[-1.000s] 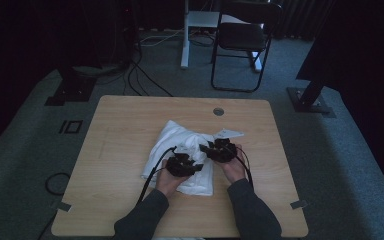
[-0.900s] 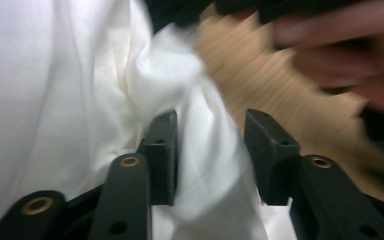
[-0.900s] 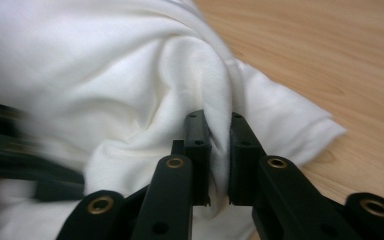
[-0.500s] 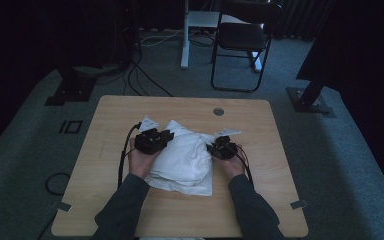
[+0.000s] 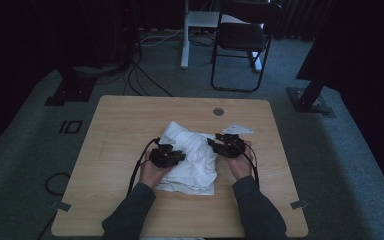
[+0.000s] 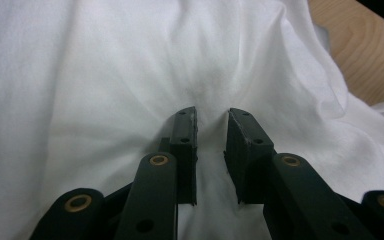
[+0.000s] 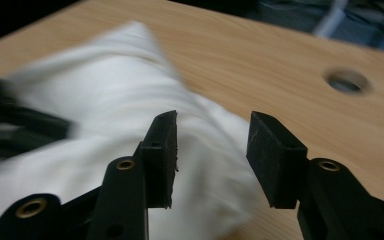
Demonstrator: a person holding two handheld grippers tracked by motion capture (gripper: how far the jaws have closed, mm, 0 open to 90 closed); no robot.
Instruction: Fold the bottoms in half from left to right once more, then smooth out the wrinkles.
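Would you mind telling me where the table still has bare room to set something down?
The table is bare along its left side, beside the white cloth, and across the far edge left of the round hole. The near right corner is free too. The middle is crowded with cloth and both hand-held grippers.

Very dim and grainy from the high view, with dark corners and only the worktop point(image 5: 130, 130) and white cloth point(image 5: 192, 155) catching a little light. Much brighter and sharp in the left gripper view, with soft grey shadows in the cloth folds. Smeared and blurry on the cloth in the right gripper view, though sharp on the black fingers point(image 7: 162, 150).
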